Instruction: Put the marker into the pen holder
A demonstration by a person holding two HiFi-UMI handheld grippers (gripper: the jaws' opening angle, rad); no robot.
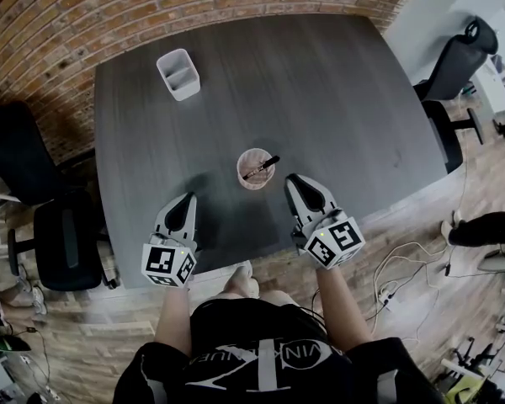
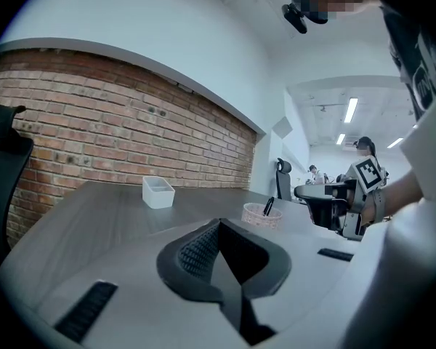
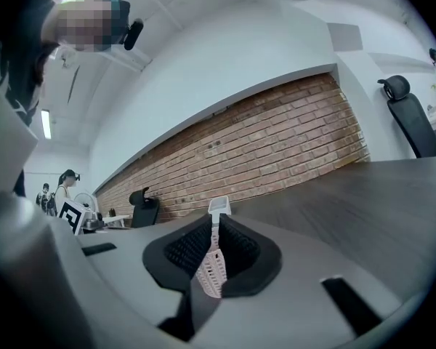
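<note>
Showing left tongs [image 1: 188,198] pressed together, right tongs [image 1: 293,178] nearly so, both empty; marker [image 1: 261,167] leans in pen holder [image 1: 246,182] between their tips

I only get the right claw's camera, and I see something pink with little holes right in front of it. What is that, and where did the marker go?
Observer: In the head view that is the round pink mesh pen holder, and the dark marker leans inside it, one end poking over the rim.
Operator: Is my claw grabbing the holder?
Observer: No. The head view shows the right claw just beside it, with a strip of table between them.
Operator: Where is the other claw?
Observer: The left claw is over the near edge of the dark grey table, to the holder's left, with nothing in it.
</note>
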